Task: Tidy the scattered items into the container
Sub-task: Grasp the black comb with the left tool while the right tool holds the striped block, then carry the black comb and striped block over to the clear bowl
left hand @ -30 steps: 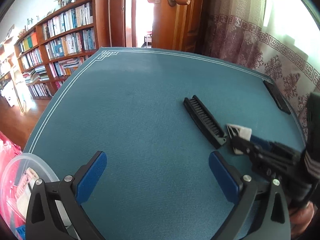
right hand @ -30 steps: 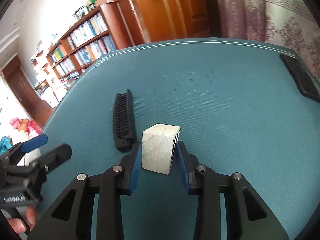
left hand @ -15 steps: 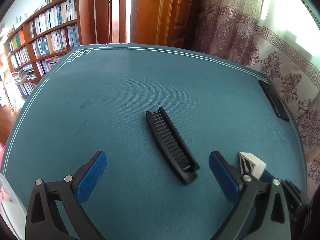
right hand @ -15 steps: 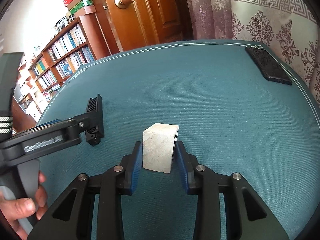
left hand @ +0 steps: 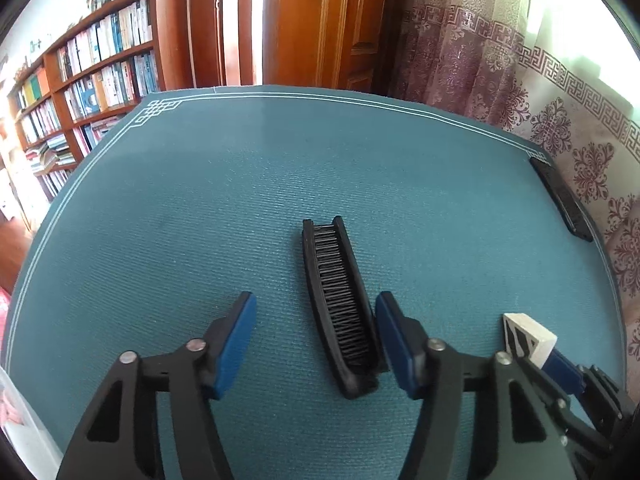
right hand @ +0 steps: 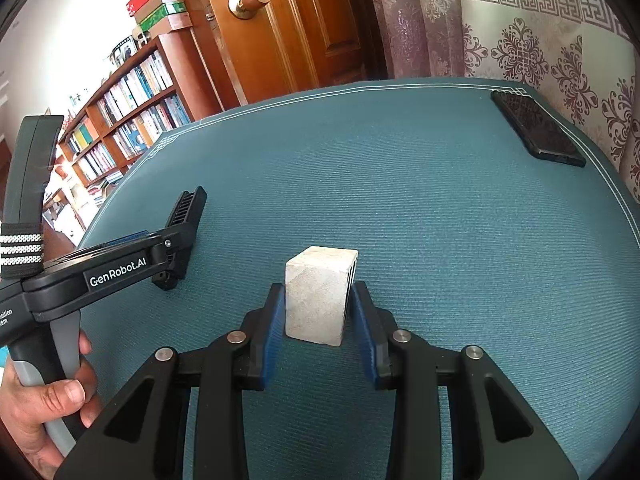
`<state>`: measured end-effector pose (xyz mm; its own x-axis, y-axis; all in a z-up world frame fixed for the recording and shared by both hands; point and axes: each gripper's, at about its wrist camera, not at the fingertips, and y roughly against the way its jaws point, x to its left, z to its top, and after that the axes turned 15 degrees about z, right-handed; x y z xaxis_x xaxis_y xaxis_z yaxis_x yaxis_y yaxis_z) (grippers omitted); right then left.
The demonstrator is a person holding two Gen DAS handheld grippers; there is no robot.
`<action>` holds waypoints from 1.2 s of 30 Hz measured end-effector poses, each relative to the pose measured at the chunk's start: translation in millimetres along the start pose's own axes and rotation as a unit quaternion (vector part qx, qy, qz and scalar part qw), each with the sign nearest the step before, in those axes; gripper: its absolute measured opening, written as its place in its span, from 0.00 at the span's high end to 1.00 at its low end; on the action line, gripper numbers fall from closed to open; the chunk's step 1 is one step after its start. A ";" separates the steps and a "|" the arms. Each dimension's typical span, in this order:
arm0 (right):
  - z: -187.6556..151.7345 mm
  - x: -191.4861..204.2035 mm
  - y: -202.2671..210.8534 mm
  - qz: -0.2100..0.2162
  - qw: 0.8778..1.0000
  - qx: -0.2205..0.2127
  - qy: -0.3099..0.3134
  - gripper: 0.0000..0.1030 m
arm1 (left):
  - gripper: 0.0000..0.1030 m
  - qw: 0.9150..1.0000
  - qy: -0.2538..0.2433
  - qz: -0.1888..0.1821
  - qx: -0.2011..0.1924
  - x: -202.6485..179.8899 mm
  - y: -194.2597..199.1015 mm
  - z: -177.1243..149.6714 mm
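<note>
Comb (left hand: 340, 304) lies flat on the teal mat (left hand: 200, 220), its near end between the spread blue pads of the left gripper (left hand: 312, 320), hard against the right-hand pad and well off the other. Risk: closing from this offset may skid or twist the comb rather than pinch it; the low, curved back gives little to bite. Right gripper (right hand: 318, 312), just right of the comb, is pinching a pale block (right hand: 320, 292); whether the block clears the mat, cannot tell. No container visible. Phone (right hand: 536, 128) sits far beyond the comb, at the mat's corner.
</note>
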<state>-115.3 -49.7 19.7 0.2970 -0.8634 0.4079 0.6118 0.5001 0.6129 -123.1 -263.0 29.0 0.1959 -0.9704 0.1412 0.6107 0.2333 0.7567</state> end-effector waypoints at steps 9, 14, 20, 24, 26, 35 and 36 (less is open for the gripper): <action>0.2 0.5 -0.7 -0.002 1.000 0.000 0.002 0.65 | 0.46 0.999 -0.026 0.018 -0.019 -12.0 -7.2 2.8; 0.6 -0.8 0.8 0.003 1.000 -0.003 -0.001 0.65 | 0.71 0.999 -0.021 0.017 -0.021 -5.7 -1.1 -0.5; 0.9 1.0 3.6 0.012 1.000 -0.008 -0.001 0.65 | 0.71 0.999 -0.007 0.017 -0.026 14.2 14.5 -11.0; -0.9 7.8 5.0 0.031 0.999 -0.004 -0.005 0.65 | 0.71 0.999 0.002 0.018 -0.039 31.9 35.0 -19.4; -1.7 15.5 4.3 0.046 0.999 0.000 -0.002 0.65 | 0.71 0.999 0.009 0.019 -0.045 42.8 46.1 -24.4; -14.6 70.8 7.0 0.091 0.995 0.010 0.040 0.65 | 0.71 0.997 0.048 0.031 -0.056 92.3 76.2 -51.0; -17.2 76.8 7.2 0.097 0.994 0.013 0.042 0.65 | 0.71 0.997 0.051 0.031 -0.056 97.3 79.2 -54.1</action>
<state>-75.5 -113.6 43.8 0.4691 -0.7524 0.4625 0.5181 0.6586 0.5458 -14.1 -335.6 68.2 0.3103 -0.9436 0.1156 0.6761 0.3046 0.6709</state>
